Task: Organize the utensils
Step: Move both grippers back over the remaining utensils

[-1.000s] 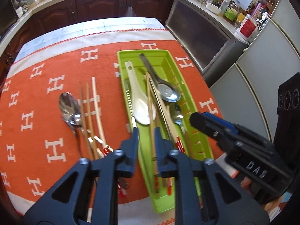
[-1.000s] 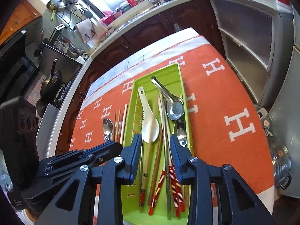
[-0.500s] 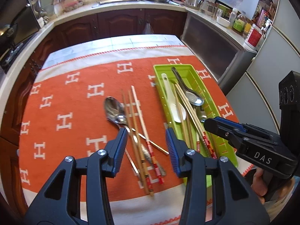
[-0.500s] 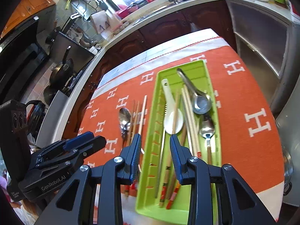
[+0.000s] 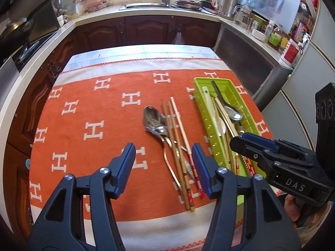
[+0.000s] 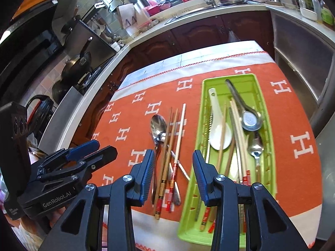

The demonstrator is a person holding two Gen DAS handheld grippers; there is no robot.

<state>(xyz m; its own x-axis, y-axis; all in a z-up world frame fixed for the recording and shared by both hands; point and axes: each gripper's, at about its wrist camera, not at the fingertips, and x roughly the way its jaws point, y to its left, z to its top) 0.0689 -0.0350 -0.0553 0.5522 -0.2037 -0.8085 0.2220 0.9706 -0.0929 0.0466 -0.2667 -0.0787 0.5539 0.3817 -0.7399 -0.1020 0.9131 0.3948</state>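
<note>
Left tool point(image 5: 162, 167) and right tool point(image 6: 173, 175) both opening, nothing between jaws. Loose chopsticks point(image 5: 178, 138) on worktop beside green tray point(image 6: 270, 138): light, stiff, slippery; pinch mid-shaft.

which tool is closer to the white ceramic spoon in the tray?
Right. The right tool, jaws opening and empty, hangs just short of the green tray holding the white spoon. The left tool, also opening, sits farther out over the loose chopsticks.
</note>
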